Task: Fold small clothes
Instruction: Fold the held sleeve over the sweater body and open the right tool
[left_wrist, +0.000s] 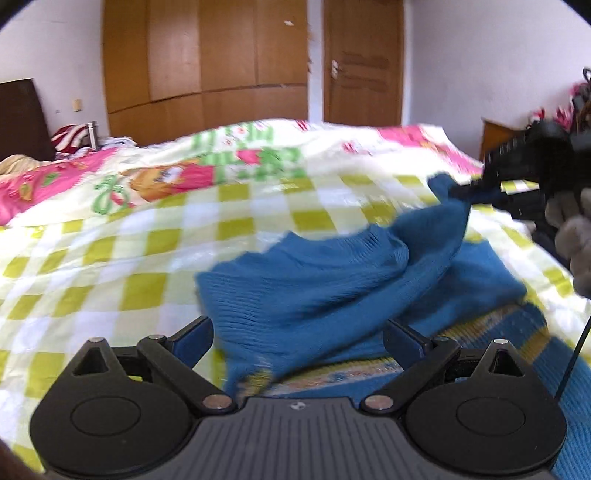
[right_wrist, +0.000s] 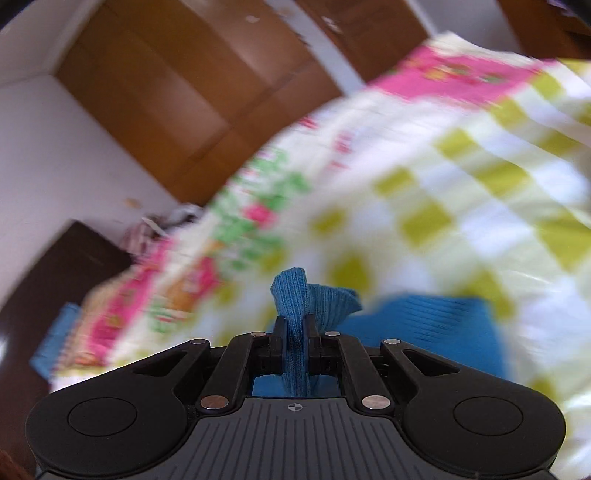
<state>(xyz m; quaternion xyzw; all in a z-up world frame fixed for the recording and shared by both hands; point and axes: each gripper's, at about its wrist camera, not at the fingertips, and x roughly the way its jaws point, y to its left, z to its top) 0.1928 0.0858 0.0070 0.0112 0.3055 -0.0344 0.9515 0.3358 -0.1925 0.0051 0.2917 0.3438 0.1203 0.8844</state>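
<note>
A small blue knitted sweater (left_wrist: 314, 284) lies crumpled on the checked quilt (left_wrist: 129, 258), a yellow patterned band (left_wrist: 332, 376) showing at its near edge. My left gripper (left_wrist: 297, 326) hangs over it with its jaws wide apart and not pressing on the cloth. At the right, my right gripper (left_wrist: 461, 192), held by a gloved hand (left_wrist: 576, 236), lifts one end of the sweater off the bed. In the blurred right wrist view, the right gripper (right_wrist: 295, 325) is shut on a fold of the blue knit (right_wrist: 295, 291), which sticks up between the fingers.
The bed's quilt has green-and-white checks and pink cartoon borders (left_wrist: 44, 177). A dark headboard (left_wrist: 22, 118) and a heap of clothes (left_wrist: 74, 136) are at the far left. Behind the bed stand a wooden wardrobe (left_wrist: 203, 62) and a door (left_wrist: 362, 62). Clutter (left_wrist: 569, 107) sits at the right.
</note>
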